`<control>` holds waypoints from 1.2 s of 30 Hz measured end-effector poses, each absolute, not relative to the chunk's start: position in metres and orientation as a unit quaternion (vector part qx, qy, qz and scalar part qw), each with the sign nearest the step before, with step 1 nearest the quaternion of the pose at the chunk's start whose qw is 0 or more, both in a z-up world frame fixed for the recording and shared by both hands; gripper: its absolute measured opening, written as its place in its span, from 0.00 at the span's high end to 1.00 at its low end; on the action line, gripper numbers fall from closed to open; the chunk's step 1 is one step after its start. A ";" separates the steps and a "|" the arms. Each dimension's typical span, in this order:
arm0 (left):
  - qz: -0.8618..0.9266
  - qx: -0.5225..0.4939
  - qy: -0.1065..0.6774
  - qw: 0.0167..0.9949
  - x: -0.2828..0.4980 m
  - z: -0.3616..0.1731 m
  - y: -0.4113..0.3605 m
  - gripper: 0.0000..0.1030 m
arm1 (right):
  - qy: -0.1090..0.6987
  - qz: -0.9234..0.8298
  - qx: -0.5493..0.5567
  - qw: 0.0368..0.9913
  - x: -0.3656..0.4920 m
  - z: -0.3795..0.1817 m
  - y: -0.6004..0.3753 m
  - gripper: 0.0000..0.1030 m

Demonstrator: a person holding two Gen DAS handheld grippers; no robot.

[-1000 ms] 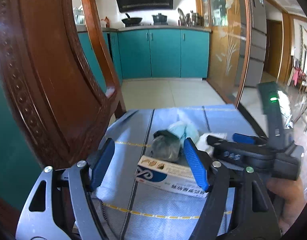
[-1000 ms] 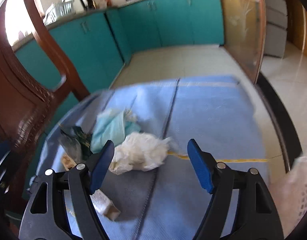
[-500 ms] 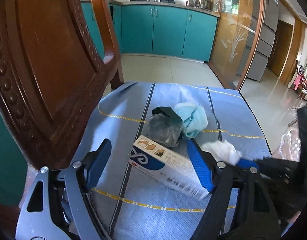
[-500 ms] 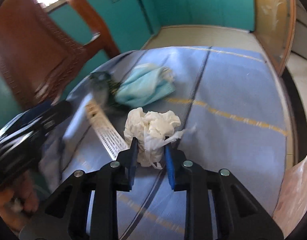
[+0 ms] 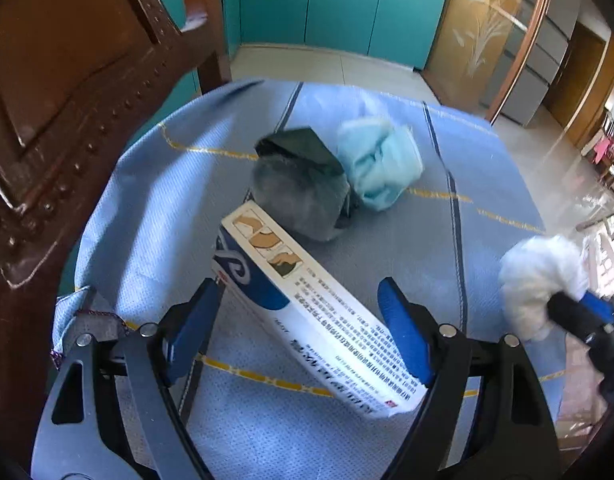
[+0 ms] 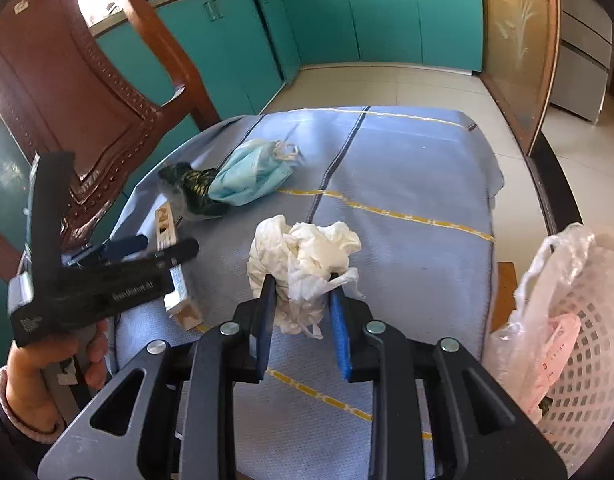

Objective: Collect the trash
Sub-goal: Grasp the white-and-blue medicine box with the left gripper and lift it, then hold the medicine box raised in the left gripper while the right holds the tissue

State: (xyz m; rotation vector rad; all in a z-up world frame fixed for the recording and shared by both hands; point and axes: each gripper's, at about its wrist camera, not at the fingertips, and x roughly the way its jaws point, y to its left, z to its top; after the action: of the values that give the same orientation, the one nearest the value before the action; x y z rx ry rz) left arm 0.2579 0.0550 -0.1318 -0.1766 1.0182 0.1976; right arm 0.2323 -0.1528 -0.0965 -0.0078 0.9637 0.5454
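Right tongs [image 6: 301,298] clenched on the white tissue wad [image 6: 303,252]; left tongs [image 5: 299,328] released, straddling the carton [image 5: 307,300].

Risks: the wad is pinched only at its lower edge, so loose folds may tear or slip out on the way to the lined basket [image 6: 579,344] at 3 o'clock. The carton lies diagonally between the left jaws; closing now may catch a corner and skid it off the blue cloth [image 6: 407,184]. Face mask [image 6: 251,176] and dark wrapper [image 6: 191,190] lie touching at 11 o'clock. Carton text is dense Chinese print, probably product details, unreadable here. The left tool's body carries white lettering, too blurred to read.
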 end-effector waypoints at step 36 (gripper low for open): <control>0.078 0.019 0.268 0.960 0.177 -0.040 0.014 0.78 | 0.400 0.252 -0.041 0.880 0.209 -0.081 -0.145 0.74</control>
State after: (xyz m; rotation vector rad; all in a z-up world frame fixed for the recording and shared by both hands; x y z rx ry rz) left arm 0.1771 0.0138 -0.0396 0.0395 0.5424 0.1575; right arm 0.2087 -0.1452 -0.0812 -0.0853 0.8340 0.5253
